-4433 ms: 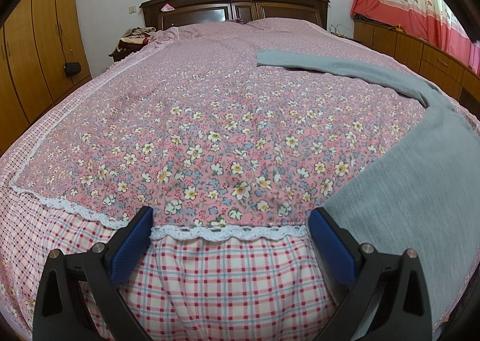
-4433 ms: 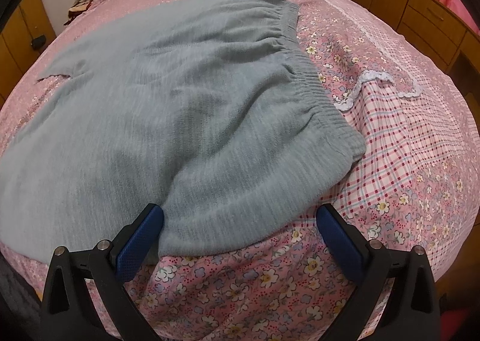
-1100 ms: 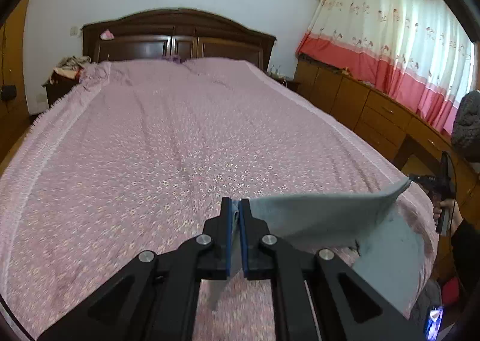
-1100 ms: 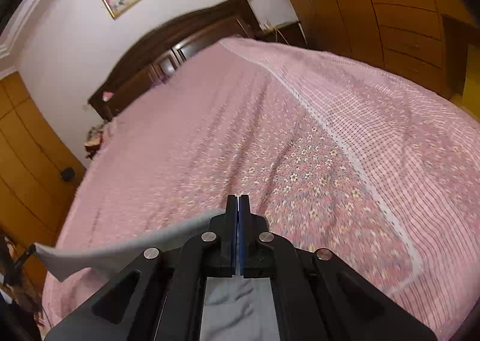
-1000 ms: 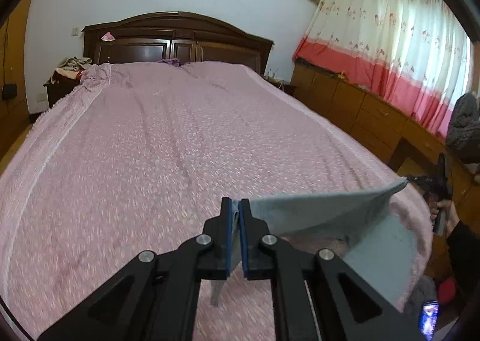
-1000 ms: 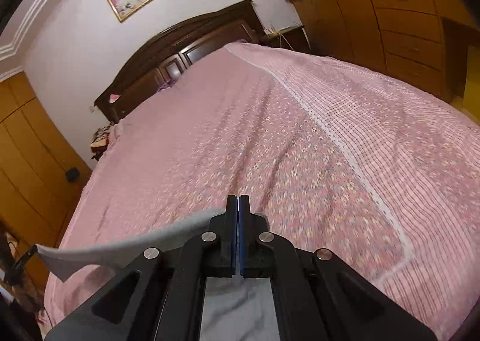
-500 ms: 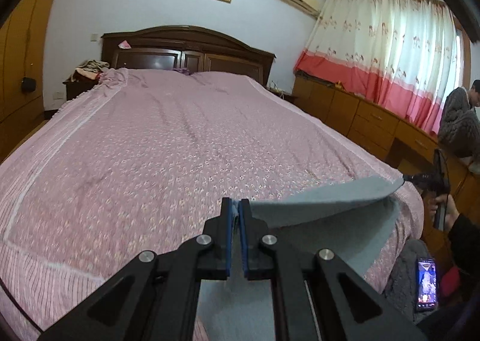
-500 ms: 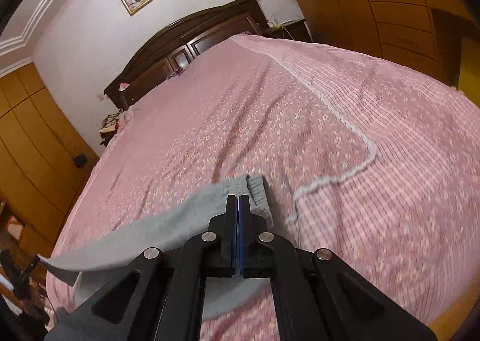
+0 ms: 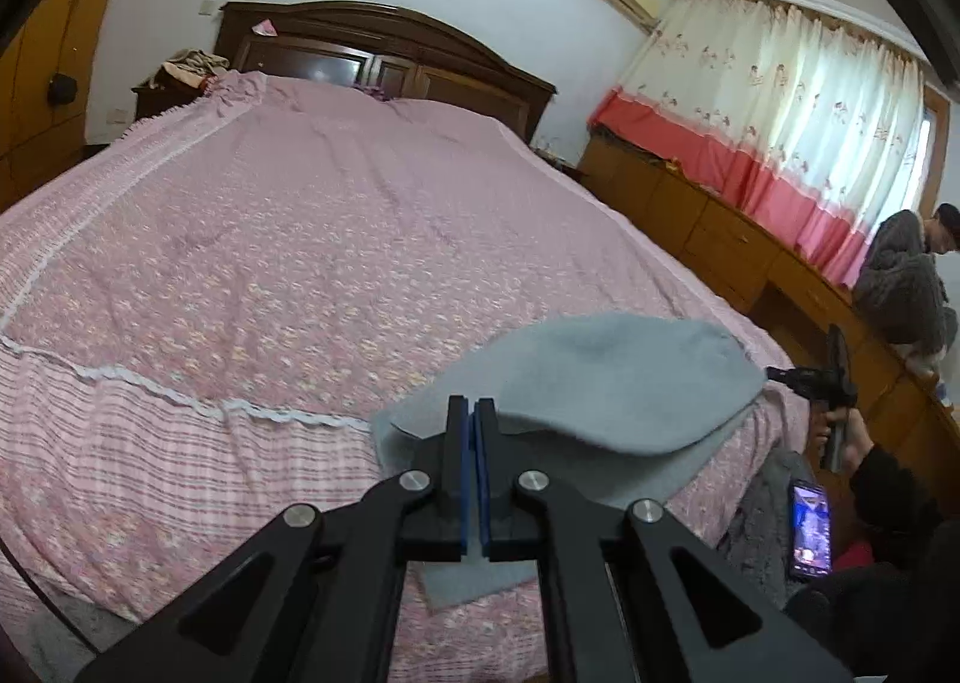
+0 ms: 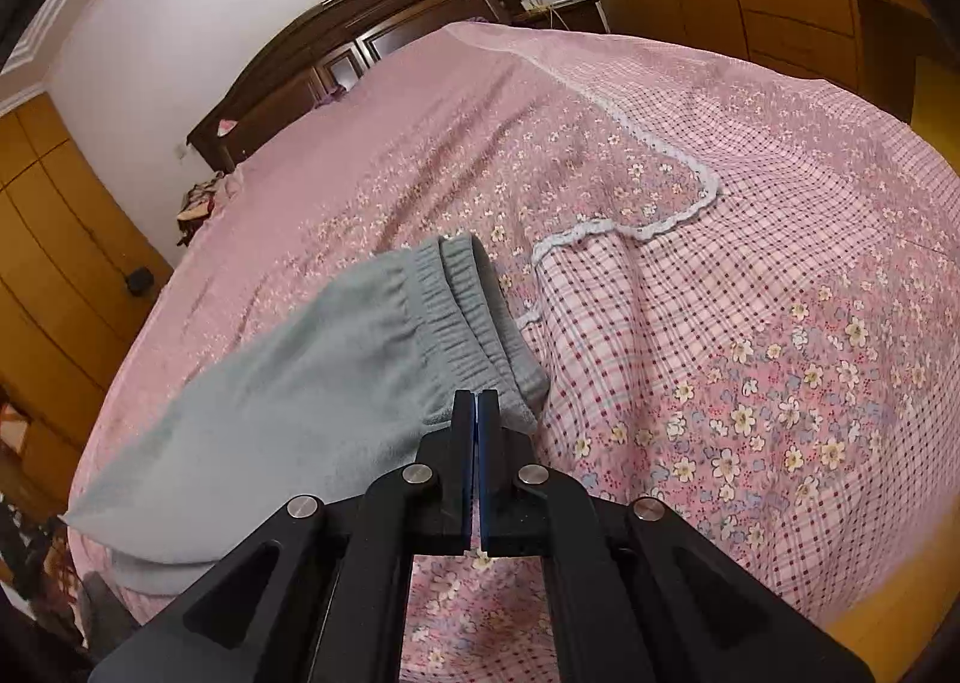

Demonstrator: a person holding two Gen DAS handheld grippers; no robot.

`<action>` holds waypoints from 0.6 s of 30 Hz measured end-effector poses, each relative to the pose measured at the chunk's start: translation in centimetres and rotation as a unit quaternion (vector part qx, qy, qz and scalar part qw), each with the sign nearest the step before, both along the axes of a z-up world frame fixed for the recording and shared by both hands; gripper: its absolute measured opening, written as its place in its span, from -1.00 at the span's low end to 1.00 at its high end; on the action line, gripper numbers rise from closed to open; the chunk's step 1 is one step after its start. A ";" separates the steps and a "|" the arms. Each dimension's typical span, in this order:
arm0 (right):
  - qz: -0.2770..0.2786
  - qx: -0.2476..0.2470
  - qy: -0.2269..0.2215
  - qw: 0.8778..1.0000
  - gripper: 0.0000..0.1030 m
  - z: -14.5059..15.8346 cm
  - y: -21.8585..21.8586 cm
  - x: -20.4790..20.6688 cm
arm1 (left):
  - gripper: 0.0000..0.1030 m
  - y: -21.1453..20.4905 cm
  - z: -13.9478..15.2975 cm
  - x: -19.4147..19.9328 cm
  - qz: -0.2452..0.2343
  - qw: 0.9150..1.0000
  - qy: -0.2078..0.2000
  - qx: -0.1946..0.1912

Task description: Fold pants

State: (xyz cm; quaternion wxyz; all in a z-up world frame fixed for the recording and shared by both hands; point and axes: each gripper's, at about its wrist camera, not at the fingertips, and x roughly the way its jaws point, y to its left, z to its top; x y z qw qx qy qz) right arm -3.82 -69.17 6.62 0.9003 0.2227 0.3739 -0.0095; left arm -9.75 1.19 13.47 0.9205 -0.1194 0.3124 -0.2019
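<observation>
Your left gripper (image 9: pixel 471 413) and right gripper (image 10: pixel 478 407) both pinch the grey pants (image 10: pixel 312 377) over the floral bedspread (image 9: pixel 288 239); a phone (image 9: pixel 811 530) glows nearby.

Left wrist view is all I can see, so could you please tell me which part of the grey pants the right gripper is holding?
Observer: The right gripper has its fingers shut on the elastic waistband end of the pants, at its near corner.
Operator: Thank you. Is the waistband a single layer there?
Observer: No, two gathered bands lie side by side, so the pants look doubled over lengthwise.
Operator: And what lies beside it on the bed?
Observer: A looped corner of white lace trim sits on the bedspread just to the right of the waistband. I cannot tell whether they touch.
</observation>
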 end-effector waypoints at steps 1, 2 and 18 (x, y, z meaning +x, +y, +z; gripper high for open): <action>0.000 -0.003 0.001 1.000 -0.99 0.0 0.0 -0.1 | -0.97 -0.2 0.0 -0.3 -0.002 1.000 -0.003 -0.003; -0.002 -0.008 0.005 1.000 -0.98 -0.1 0.0 -0.3 | -0.97 -0.3 0.1 -0.5 -0.004 1.000 -0.006 -0.004; 0.232 -0.206 -0.042 0.950 -0.50 6.5 22.2 0.4 | 0.33 1.7 -1.7 2.5 0.000 0.990 0.081 -0.112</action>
